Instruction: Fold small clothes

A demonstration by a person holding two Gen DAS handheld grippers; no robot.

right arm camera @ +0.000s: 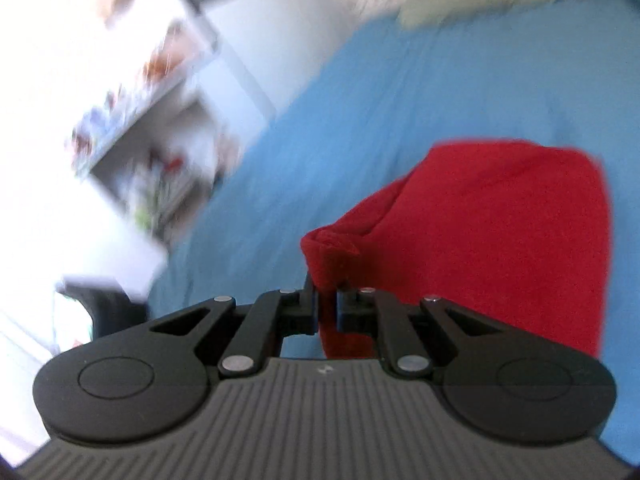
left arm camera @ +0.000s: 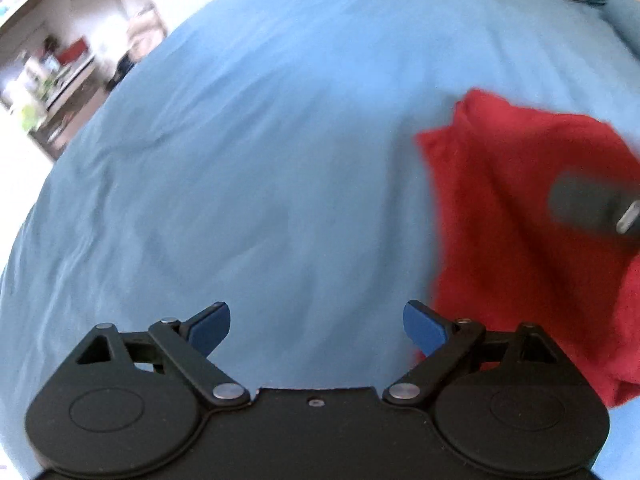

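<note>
one red garment [right arm camera: 500, 240]; right hand-held gripper [right arm camera: 327, 308] clamps it; left hand-held gripper [left arm camera: 316, 326] spread apart

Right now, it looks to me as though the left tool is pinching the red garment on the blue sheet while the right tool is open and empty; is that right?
The tools are swapped. In the right wrist view the right tool is shut on the red garment, and in the left wrist view the left tool is open and empty over the blue sheet.
</note>
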